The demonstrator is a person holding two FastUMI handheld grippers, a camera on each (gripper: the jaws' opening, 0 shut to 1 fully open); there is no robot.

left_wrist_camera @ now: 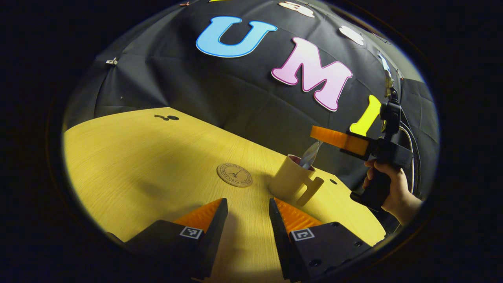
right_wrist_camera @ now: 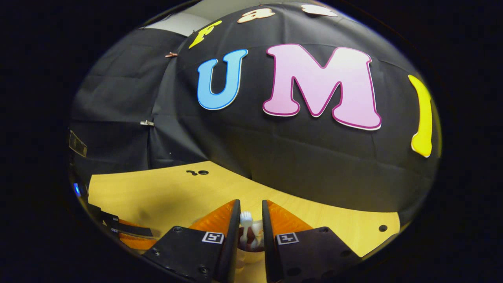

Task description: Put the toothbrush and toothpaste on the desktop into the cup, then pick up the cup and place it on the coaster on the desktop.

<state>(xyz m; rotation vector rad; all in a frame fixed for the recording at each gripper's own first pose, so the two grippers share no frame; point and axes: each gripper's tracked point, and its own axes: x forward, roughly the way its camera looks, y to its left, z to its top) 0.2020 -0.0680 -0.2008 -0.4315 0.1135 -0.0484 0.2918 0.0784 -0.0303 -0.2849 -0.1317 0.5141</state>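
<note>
In the left gripper view a beige cup (left_wrist_camera: 290,179) with a side handle stands on the wooden table (left_wrist_camera: 149,157), right of the round coaster (left_wrist_camera: 234,175). A silvery toothpaste tube (left_wrist_camera: 310,155) sticks up out of the cup. Its top touches the underside of my right gripper (left_wrist_camera: 320,137), which a hand (left_wrist_camera: 393,190) holds just above. In the right gripper view my right gripper (right_wrist_camera: 251,214) points down over the cup (right_wrist_camera: 247,257), fingers a narrow gap apart. The white toothbrush head (right_wrist_camera: 246,218) stands between them, touching neither. My left gripper (left_wrist_camera: 248,210) hovers open near the cup and coaster.
Black cloth closes the table's far side. Small dark holes mark the tabletop at the back (left_wrist_camera: 167,117) and near the cup (left_wrist_camera: 333,181). My left gripper (right_wrist_camera: 118,232) shows low at the left of the right gripper view.
</note>
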